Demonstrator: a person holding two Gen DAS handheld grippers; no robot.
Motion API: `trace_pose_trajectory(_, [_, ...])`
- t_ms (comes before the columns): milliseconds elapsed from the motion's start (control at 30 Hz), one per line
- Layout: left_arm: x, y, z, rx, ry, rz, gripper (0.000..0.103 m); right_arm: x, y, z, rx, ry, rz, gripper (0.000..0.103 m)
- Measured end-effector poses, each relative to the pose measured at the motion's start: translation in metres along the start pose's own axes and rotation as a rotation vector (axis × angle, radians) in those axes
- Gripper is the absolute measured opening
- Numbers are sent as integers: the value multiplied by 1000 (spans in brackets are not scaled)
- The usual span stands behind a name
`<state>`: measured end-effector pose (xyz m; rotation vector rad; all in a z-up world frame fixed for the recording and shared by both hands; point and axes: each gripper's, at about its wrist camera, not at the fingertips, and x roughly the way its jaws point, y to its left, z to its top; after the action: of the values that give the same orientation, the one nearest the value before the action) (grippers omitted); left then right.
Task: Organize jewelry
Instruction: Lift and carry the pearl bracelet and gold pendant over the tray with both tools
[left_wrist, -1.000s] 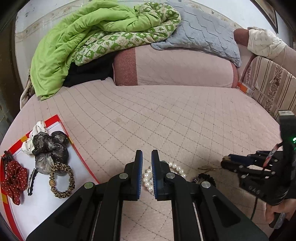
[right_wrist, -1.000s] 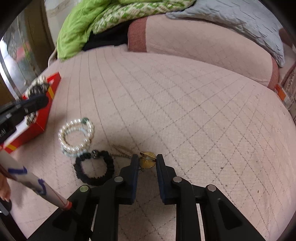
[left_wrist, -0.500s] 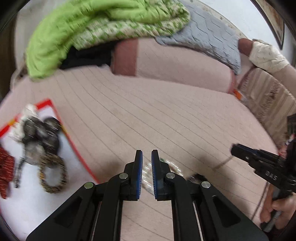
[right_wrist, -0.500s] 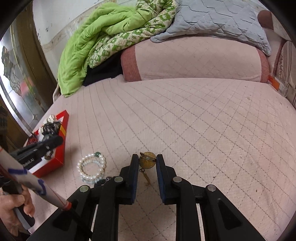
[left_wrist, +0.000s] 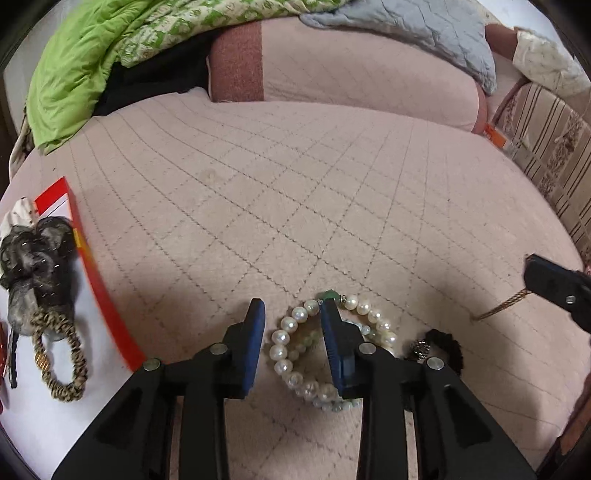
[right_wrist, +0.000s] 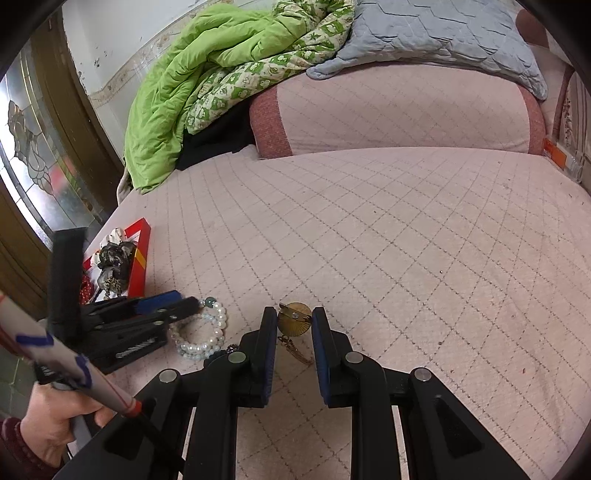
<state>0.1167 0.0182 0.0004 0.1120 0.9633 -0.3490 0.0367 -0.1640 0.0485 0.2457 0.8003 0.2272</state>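
The pearl bracelet (left_wrist: 295, 354) lies coiled on the pink quilt (left_wrist: 295, 206), a little to the right of the red-rimmed tray (left_wrist: 107, 306) where scrunchies (left_wrist: 37, 258) are already gathered, so it is probably next to go into the tray. The left gripper (left_wrist: 291, 321) angles down over the bracelet; its jaws have just been opening and stand moderately apart, straddling the coil's left side, with one finger outside the ring and the other over its middle, not yet pressing on the beads. That stance suits pinching one strand of the loop instead of the whole coil. Just right of the bracelet lies a black bead bracelet (left_wrist: 443, 347), partly hidden by the finger. Further right of the bracelet, the right gripper (right_wrist: 294, 325) is clamped on a gold fan-shaped pendant (right_wrist: 294, 319), narrow gap between the pads, its chain (right_wrist: 295, 349) trailing to the quilt, likely held clear while the left hand works
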Motion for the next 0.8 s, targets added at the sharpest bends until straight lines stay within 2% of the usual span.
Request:
trace_pose_trajectory(267, [10,-17,2,97,1,102,30,3,3,-1,-13,15,0,21])
trace_pose_trajectory(333, [9,-22,2,129,6,115,23,5,3,-1,-18,19,-5,21])
trace_pose_trajectory(367, [8,-23,2,133,3,115,13,5,4,-1,-21,20,-11,21])
trace_pose_trajectory(400, [7,-23,1,132,1,113,10,5,4,-1,-24,20,-16,21])
trace_pose_trajectory(533, [-3,-13,5,71,-23,56,9,4,6,-1,-29,14,-22,21])
trace_pose_trajectory(800, [-53,-1,18,-10,-146,-47,9,-2,12,0,-46,-12,-19,21])
